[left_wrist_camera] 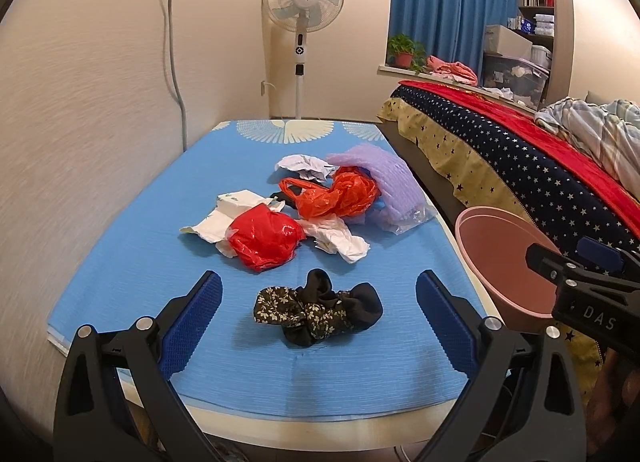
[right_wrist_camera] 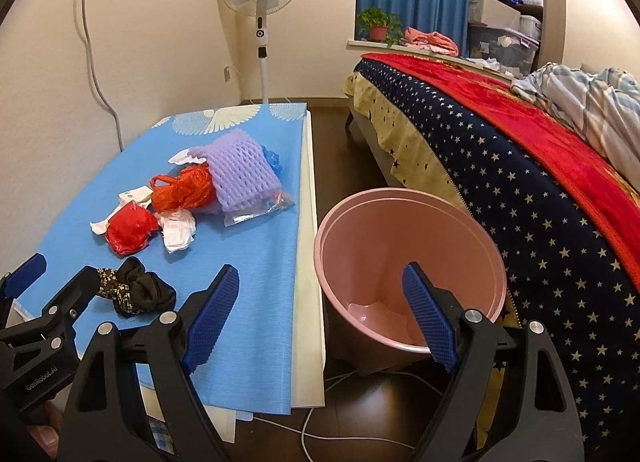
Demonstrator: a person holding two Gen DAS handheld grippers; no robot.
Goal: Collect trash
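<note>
While the left gripper (left_wrist_camera: 319, 316) hovers low over the near end of the counter (left_wrist_camera: 120, 262), its blue-padded fingers (left_wrist_camera: 192, 318) stand wide apart with nothing between them but air. Framed in that gap, at the lower middle of the left wrist view, lies a dark floral cloth bundle (left_wrist_camera: 318, 308), its long axis running left to right across the frame. Above it, around the centre, sits the heap of trash: a crumpled red plastic bag (left_wrist_camera: 264, 238) on white crumpled paper (left_wrist_camera: 340, 240), an orange plastic bag (left_wrist_camera: 336, 194) with its handles pointing left, and a purple foam net (left_wrist_camera: 384, 178) stretching from upper left to lower right. At the right edge a pink bin (left_wrist_camera: 500, 262) tilts its mouth toward the camera, beside the bed (left_wrist_camera: 520, 166). A standing fan (left_wrist_camera: 302, 2) rises at the top centre.

In the right wrist view, the right gripper (right_wrist_camera: 322, 316) is likewise spread wide and empty, one finger over the counter's blue cover (right_wrist_camera: 256, 262), the other in front of the pink bin (right_wrist_camera: 400, 230), which fills the middle of the frame beside the counter's edge. The trash heap lies at the centre left; the purple foam net (right_wrist_camera: 240, 170) points its long axis from upper left down to lower right. The cloth bundle (right_wrist_camera: 140, 292) sits at lower left, near the left gripper (right_wrist_camera: 24, 282).
</note>
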